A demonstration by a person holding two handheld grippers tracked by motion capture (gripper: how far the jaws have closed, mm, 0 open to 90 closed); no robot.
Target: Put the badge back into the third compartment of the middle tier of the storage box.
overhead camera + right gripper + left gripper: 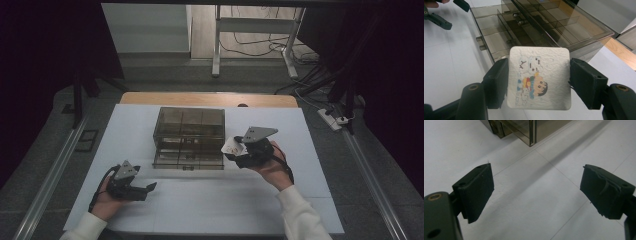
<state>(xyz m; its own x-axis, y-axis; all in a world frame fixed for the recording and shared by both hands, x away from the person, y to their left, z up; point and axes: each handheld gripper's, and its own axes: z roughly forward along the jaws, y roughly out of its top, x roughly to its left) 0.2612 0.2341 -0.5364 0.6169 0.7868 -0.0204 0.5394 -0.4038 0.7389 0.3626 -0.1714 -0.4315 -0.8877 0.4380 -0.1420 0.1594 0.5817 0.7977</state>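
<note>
Right gripper view is showing me a small white square packet with a cartoon child printed on it, and my right hand-held gripper is grasping it by two opposite edges, flat face turned to the camera. It is hanging in the air just in front of a smoky translucent plastic drawer organiser, whose lower drawer is standing pulled out with its dividers exposed. In the high view the packet is sitting at the organiser's right front corner, above the white counter.

I am judging that the packet is heading for one of those compartments. The grip is only pinching the soft, crinkled edges, so the packet could buckle or slip out if I squeeze harder or tilt it. The compartments are looking narrow against the packet, so it may be catching on a divider or on the shelf above the drawer and ending up propped rather than flat. Nudging the light organiser could also shift it along the counter.

My left hand-held gripper is resting low on the counter, well apart from the organiser, jaws spread wide with nothing between them. Nothing else is lying on the counter in my way.
</note>
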